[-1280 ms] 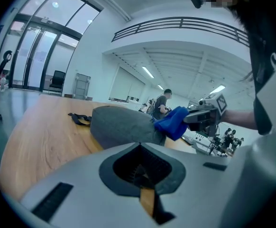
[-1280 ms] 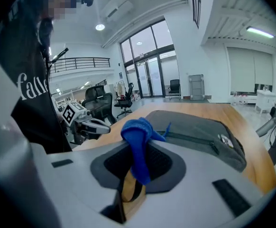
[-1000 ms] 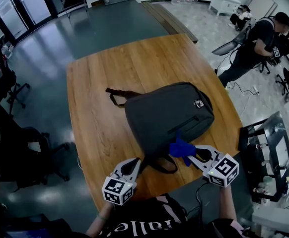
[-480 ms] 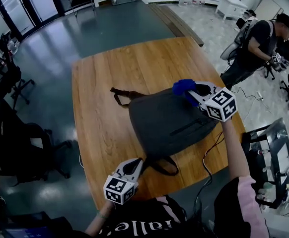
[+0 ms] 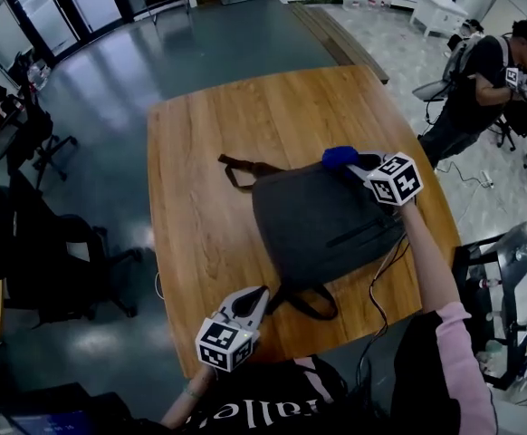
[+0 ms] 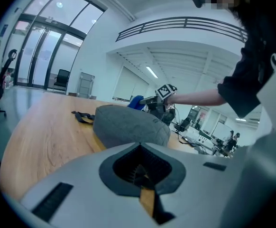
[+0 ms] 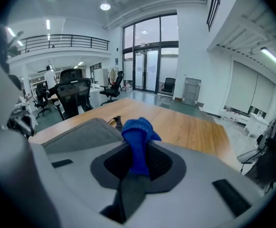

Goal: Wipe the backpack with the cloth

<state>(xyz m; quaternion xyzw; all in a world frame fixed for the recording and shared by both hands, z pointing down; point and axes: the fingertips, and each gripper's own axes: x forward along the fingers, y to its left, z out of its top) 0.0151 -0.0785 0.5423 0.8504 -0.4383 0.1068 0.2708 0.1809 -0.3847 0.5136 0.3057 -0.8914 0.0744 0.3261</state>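
A dark grey backpack [image 5: 322, 225] lies flat on the wooden table [image 5: 209, 152], its brown top handle [image 5: 241, 167] pointing far-left and a strap loop [image 5: 304, 302] at the near edge. My right gripper [image 5: 349, 163] is shut on a blue cloth [image 5: 340, 157] and holds it at the backpack's far right corner; the cloth [image 7: 137, 137] bunches out of the jaws above the backpack [image 7: 78, 134]. My left gripper [image 5: 253, 299] hovers at the table's near edge, jaws together and holding nothing, looking at the backpack [image 6: 128, 125].
Black office chairs [image 5: 37, 243] stand on the floor left of the table. A person [image 5: 481, 80] stands beyond the table's right side. A dark cable [image 5: 381, 279] trails off the right edge near a glass side table [image 5: 508, 270].
My right gripper carried the blue cloth from the backpack's near edge up across it to the far right corner. The left gripper stayed at the near table edge.
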